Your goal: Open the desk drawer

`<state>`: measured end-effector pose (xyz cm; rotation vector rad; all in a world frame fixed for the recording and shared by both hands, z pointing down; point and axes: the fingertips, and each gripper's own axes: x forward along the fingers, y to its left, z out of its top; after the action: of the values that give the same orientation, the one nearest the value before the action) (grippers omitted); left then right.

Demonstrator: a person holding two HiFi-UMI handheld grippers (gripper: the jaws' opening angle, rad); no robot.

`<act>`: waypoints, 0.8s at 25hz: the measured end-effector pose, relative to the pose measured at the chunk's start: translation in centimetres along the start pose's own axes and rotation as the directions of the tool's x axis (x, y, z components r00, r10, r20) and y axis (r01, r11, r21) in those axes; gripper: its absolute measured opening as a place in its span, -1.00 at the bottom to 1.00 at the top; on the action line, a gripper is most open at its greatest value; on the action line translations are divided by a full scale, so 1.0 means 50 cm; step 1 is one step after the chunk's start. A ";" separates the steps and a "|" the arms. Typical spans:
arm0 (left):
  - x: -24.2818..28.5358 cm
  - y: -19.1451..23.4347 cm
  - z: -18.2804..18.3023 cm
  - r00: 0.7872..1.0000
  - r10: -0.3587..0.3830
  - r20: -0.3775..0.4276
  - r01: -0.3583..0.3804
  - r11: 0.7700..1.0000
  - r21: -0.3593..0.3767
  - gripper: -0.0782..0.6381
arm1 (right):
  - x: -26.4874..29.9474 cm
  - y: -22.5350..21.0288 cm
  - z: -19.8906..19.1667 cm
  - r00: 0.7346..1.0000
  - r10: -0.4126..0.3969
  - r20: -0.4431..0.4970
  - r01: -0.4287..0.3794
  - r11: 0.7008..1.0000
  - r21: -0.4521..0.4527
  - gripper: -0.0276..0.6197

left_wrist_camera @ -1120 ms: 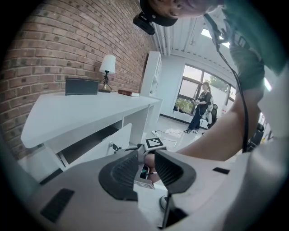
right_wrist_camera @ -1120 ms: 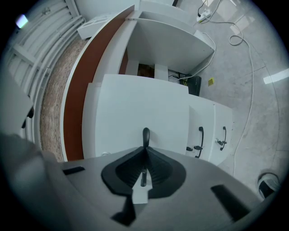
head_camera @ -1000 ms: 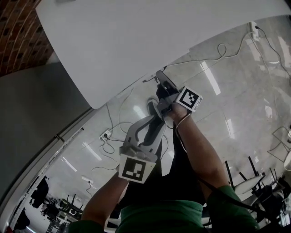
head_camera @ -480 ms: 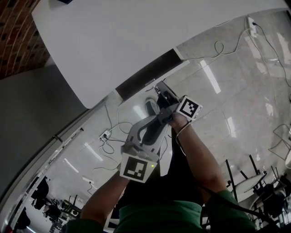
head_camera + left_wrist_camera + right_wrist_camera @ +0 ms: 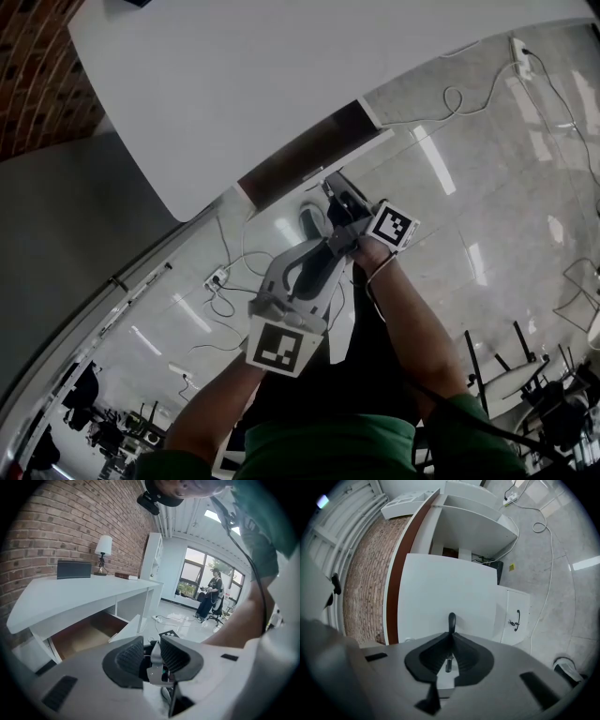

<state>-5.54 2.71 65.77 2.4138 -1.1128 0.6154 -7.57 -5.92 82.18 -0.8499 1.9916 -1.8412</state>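
The jaws of the right gripper (image 5: 451, 633) are clenched at their tips on the dark handle (image 5: 451, 619) of the drawer (image 5: 450, 590). They have just been easing apart a little, with the handle between the pads. The drawer's white front fills the middle of the right gripper view. In the head view it stands pulled out from under the white bench (image 5: 281, 84), brown inside showing at centre frame. The left gripper (image 5: 152, 652) sits lower in that view, jaws slightly apart and grasping nothing. Cables (image 5: 234, 253) lie on the glossy floor (image 5: 487, 187).
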 end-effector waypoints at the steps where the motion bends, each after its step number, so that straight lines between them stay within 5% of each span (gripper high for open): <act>1: -0.001 0.000 -0.001 1.000 0.000 0.000 0.000 1.000 0.000 -0.49 | 0.001 0.000 -0.001 1.000 0.000 -0.004 0.000 1.000 -0.005 -0.83; 12: 0.006 0.005 0.016 1.000 0.004 0.008 -0.004 1.000 0.000 -0.49 | -0.003 -0.003 0.002 1.000 -0.017 -0.024 0.016 1.000 -0.024 -0.67; 20: 0.013 0.002 0.029 1.000 0.005 0.026 -0.005 1.000 -0.003 -0.49 | -0.062 -0.030 0.025 0.995 -0.102 -0.006 0.102 0.995 -0.009 -0.61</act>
<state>-4.94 1.48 64.96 2.4237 -1.1301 0.5854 -4.09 -5.09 82.94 -0.9663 1.9959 -1.8934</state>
